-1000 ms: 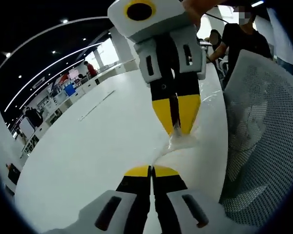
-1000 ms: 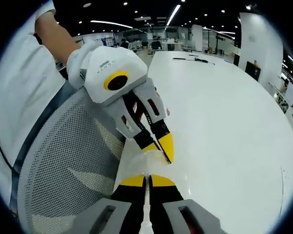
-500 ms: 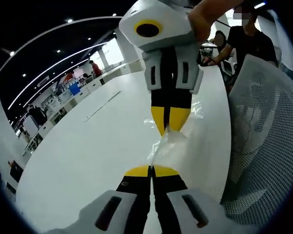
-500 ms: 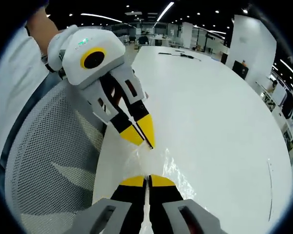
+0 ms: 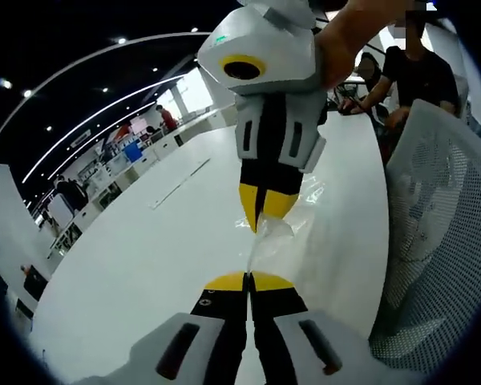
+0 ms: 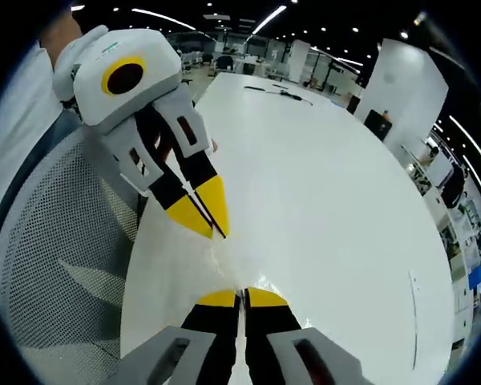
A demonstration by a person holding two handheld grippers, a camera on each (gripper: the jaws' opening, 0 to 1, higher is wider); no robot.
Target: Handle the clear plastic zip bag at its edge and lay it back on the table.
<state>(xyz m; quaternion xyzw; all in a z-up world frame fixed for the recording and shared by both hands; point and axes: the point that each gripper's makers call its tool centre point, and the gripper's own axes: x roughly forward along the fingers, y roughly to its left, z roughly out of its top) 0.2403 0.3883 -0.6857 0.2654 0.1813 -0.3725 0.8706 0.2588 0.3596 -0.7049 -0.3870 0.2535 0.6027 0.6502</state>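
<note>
One clear zip bag (image 5: 266, 241) hangs stretched between two grippers, above the white table (image 5: 144, 257). The left gripper (image 5: 248, 281) pinches one edge with its jaws closed tight. The right gripper (image 5: 261, 218) pinches the other edge the same way. The bag's long side runs from one gripper to the other. A mesh chair (image 5: 441, 241) stands beside the table.

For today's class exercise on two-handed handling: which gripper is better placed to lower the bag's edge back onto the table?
Neither clearly: the left gripper and right gripper are both shut on the bag, close above the table.
</note>
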